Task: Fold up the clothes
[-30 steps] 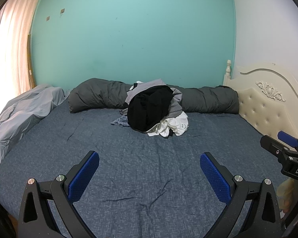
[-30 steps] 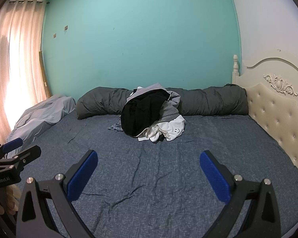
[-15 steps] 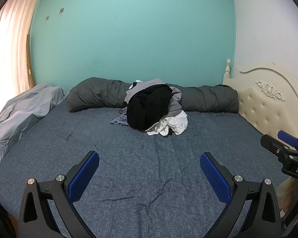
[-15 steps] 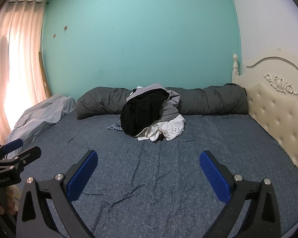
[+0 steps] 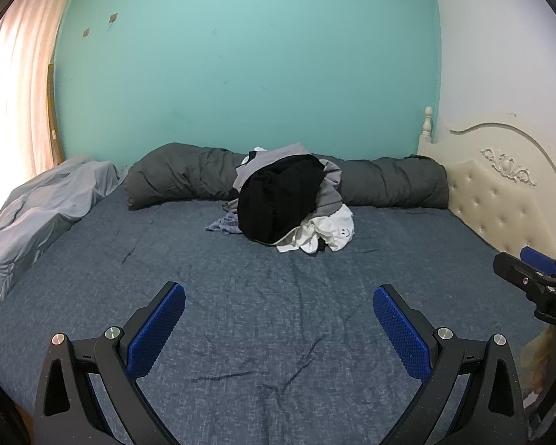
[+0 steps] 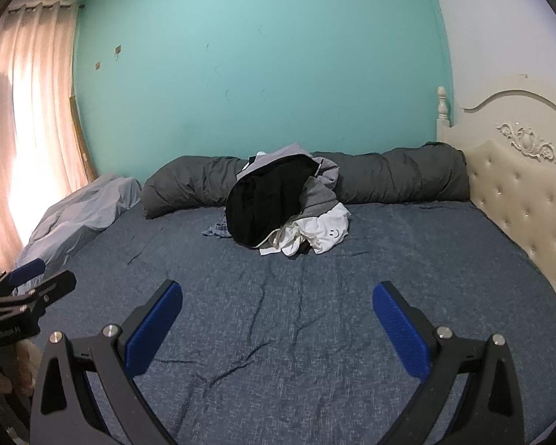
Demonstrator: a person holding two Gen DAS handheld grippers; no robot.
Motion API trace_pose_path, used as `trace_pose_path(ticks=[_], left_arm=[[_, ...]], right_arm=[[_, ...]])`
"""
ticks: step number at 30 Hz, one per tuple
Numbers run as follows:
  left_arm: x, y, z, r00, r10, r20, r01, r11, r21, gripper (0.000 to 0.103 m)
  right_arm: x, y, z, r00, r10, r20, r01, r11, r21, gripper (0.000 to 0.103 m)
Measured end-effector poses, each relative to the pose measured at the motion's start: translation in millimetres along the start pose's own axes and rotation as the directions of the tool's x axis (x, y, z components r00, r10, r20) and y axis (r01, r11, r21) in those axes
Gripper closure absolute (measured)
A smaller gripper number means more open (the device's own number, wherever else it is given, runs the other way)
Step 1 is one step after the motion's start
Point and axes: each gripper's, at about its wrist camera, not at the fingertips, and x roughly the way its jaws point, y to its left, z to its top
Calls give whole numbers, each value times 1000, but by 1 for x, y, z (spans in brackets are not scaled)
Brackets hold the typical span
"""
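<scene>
A heap of clothes [image 5: 289,200] lies at the far middle of the bed, leaning on a rolled dark duvet: a black garment [image 6: 267,200] on top, grey pieces behind, a white shirt with a small smiley [image 6: 326,231] at its right foot, a blue-grey piece at its left. My left gripper [image 5: 279,296] hovers open above the blue sheet, well short of the heap, nothing between its blue pads. My right gripper [image 6: 278,294] is likewise open and empty, at about the same distance. Each gripper shows at the edge of the other's view.
The blue bedsheet [image 5: 241,296] spreads wide between the grippers and the heap. A rolled dark grey duvet [image 5: 393,185] lies along the turquoise wall. A light grey blanket [image 5: 37,215] is bunched at the left edge. A cream padded headboard [image 6: 515,200] bounds the right side; curtains hang left.
Both views have shifted only slightly; the left gripper's view tilted a little so the heap sits marginally higher. Both grippers stay open, and the clothes have not moved.
</scene>
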Motion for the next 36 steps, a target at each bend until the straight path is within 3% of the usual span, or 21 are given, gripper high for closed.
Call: trace_pose_path(ticks=[8, 12, 19, 29, 32, 36], left_arm=[[51, 34, 6, 999, 11, -39, -13, 999, -51, 0], [85, 50, 12, 999, 19, -48, -22, 998, -62, 0], [147, 72, 23, 999, 23, -41, -26, 996, -82, 0], [260, 102, 21, 996, 4, -94, -14, 994, -109, 0], [294, 113, 15, 993, 8, -115, -23, 992, -127, 0], [334, 126, 7, 990, 13, -143, -34, 989, -142, 0]], right_arm=[[53, 1, 3, 999, 42, -4, -42, 999, -18, 0], [96, 1, 11, 998, 29, -57, -31, 999, -21, 0], [195, 8, 26, 989, -6, -146, -7, 997, -83, 0], [343, 13, 36, 988, 24, -153, -46, 988, -146, 0], [387, 11, 37, 982, 70, -178, -94, 987, -134, 1], [445, 14, 36, 972, 85, -218, -117, 983, -141, 7]])
